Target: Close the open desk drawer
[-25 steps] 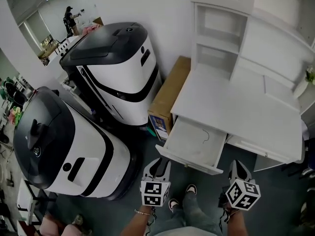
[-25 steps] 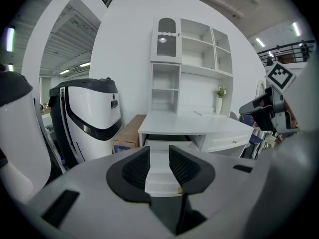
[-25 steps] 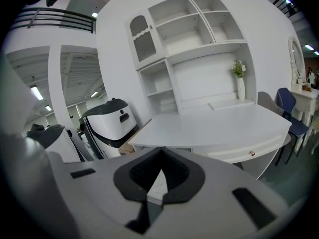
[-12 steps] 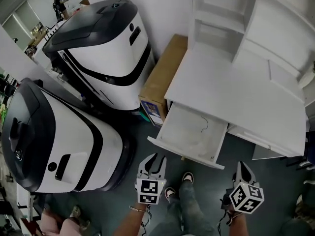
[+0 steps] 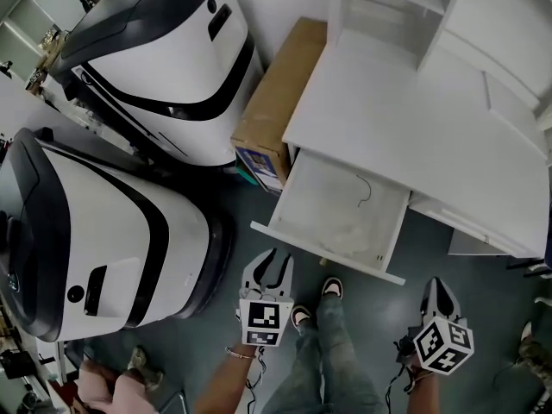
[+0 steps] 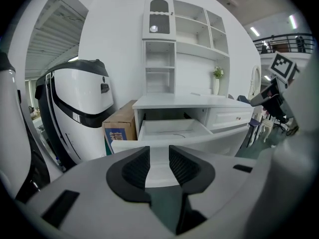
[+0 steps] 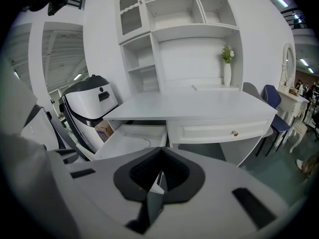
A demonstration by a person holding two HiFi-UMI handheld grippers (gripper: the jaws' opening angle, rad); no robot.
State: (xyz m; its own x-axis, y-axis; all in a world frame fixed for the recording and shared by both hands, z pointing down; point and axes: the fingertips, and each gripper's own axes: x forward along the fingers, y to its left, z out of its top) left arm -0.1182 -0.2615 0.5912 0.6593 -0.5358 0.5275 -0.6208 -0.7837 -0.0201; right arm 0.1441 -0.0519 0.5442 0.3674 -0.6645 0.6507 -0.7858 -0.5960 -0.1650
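Observation:
The white desk [image 5: 414, 136] has its left drawer [image 5: 341, 214] pulled out, empty but for a thin curl of wire. The drawer also shows in the left gripper view [image 6: 172, 128] and the right gripper view [image 7: 132, 139]. My left gripper [image 5: 269, 264] hangs open just short of the drawer's front panel [image 5: 323, 253], near its left end, with nothing between its fingers [image 6: 135, 167]. My right gripper [image 5: 440, 290] is lower right of the drawer, over the floor, apart from it. Its jaws [image 7: 160, 159] meet at the tips, shut and empty.
Two large white-and-black machines [image 5: 164, 50] [image 5: 95, 231] stand to the left. A cardboard box [image 5: 276, 102] is wedged between them and the desk. A closed drawer with a knob [image 7: 234, 132] sits to the right. The person's shoes [image 5: 332, 287] are below the drawer.
Both grippers have sunk lower in front of the drawer. The drawer still stands pulled out as before.

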